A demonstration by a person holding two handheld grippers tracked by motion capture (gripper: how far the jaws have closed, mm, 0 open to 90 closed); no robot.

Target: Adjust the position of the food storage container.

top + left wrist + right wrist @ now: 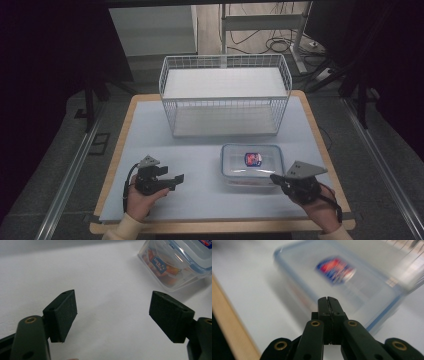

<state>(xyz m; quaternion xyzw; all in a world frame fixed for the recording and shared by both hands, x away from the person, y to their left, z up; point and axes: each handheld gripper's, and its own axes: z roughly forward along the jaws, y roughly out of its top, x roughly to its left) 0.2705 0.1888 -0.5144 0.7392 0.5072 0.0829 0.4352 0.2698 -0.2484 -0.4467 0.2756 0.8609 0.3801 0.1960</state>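
Lab-type recording bay is indicated. Table [210, 200] is ringed by black curtains [45, 75], floor rails [70, 170] and loose cables [280, 45].

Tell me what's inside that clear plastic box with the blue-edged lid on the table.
Through the wall of the clear box, the left gripper view shows something orange and reddish inside. What it is cannot be told: the lid and its red and blue sticker cover it from above.

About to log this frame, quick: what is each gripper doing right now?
Left gripper: open, nothing between its jaws.
Right gripper: closed and empty, beside the clear blue-rimmed plastic lidded container.
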